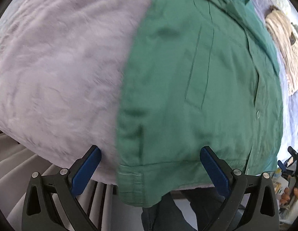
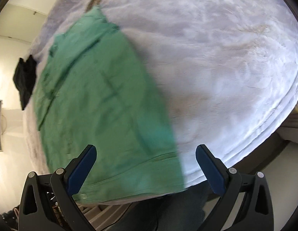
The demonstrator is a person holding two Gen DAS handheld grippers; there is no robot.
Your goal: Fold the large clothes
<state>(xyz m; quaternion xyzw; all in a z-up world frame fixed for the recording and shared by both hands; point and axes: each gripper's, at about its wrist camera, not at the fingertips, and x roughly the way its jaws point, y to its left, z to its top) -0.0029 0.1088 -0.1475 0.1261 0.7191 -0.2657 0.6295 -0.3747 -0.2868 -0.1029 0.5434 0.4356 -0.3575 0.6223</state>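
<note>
A green button-up shirt (image 1: pixel 197 88) lies spread lengthwise on a pale lilac fleece blanket (image 1: pixel 58 67), its hem hanging a little over the near edge. My left gripper (image 1: pixel 150 154) is open above the hem's left corner, its blue pads (image 1: pixel 87 171) either side of the cloth without gripping it. In the right wrist view the same shirt (image 2: pixel 102 104) fills the left half and the blanket (image 2: pixel 225 67) the right. My right gripper (image 2: pixel 146 151) is open over the hem's right corner, nothing between its fingers.
A cream knitted garment (image 1: pixel 283 52) lies on the blanket beyond the shirt's collar. A black cloth (image 2: pixel 25 79) hangs at the bed's far left side. A person's dark trousers (image 1: pixel 168 211) show below the bed edge. Grey curtain folds (image 1: pixel 18 163) hang at the lower left.
</note>
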